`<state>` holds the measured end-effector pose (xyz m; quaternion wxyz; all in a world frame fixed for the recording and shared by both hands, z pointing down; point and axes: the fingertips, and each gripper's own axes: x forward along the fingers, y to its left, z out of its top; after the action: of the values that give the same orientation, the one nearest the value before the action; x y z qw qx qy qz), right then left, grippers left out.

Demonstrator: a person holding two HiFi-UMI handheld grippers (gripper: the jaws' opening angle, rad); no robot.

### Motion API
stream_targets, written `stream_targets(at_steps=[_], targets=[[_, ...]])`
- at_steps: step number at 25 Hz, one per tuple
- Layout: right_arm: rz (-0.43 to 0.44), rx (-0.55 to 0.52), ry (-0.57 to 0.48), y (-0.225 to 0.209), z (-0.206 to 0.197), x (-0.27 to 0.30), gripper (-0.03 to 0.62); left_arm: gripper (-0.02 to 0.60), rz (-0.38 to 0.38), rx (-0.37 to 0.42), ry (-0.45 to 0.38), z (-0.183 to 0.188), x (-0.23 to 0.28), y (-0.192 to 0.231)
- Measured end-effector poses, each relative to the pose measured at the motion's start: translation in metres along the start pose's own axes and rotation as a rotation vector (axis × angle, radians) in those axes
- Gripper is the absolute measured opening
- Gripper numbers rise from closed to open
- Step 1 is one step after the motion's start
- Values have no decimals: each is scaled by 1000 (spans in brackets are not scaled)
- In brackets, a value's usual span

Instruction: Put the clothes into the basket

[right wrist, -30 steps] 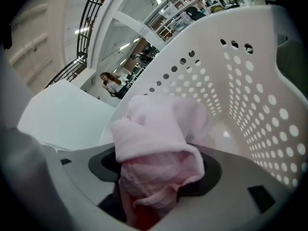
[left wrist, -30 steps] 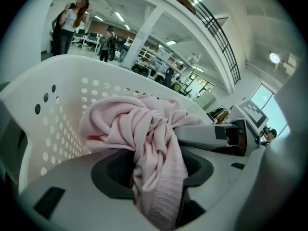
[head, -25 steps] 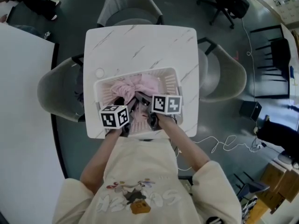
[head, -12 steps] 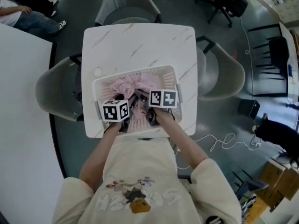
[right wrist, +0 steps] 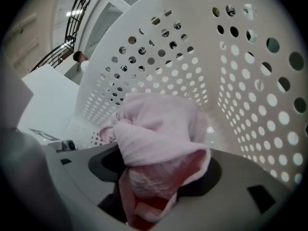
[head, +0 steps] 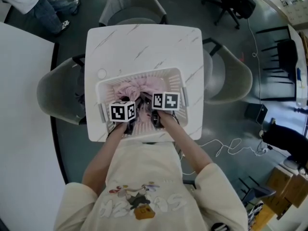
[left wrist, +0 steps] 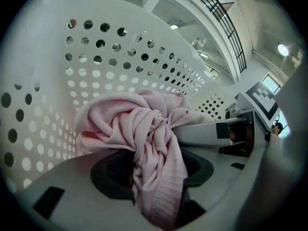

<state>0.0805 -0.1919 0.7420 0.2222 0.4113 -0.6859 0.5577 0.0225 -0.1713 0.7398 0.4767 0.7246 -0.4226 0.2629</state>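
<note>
A white perforated basket (head: 141,74) stands on the near half of the white marble table (head: 144,42). A pink garment (head: 144,86) lies bunched inside it. Both grippers are down in the basket, side by side. My left gripper (head: 134,105) is shut on a twisted fold of the pink garment (left wrist: 139,124), which runs back between its jaws (left wrist: 156,177). My right gripper (head: 151,106) is shut on another bunch of the same cloth (right wrist: 159,129), which fills its jaw gap (right wrist: 154,177). The basket's wall (right wrist: 250,95) rises close around both.
Grey chairs stand at the table's left (head: 60,95), right (head: 231,81) and far side (head: 132,6). A small white round thing (head: 101,73) lies on the table left of the basket. A big white surface (head: 24,105) fills the left. A person (head: 33,4) is at top left.
Both grippers have sunk deeper into the basket with the pink garment still in their jaws. The person at the top left has shifted to the right.
</note>
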Motion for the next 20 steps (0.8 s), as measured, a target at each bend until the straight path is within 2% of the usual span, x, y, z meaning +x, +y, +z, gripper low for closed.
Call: stream_targets(at_steps=[8,13,20], targets=[[-52,-60,50,-11,-7,8,318,244,19,12,58,-11,12,4],[-96,-87,107,-15,-13,15,318,245,37,5,130,-21,20,11],[-103,-118,174,-22,-17,31,319,246,28,6,182,-28,34,22]])
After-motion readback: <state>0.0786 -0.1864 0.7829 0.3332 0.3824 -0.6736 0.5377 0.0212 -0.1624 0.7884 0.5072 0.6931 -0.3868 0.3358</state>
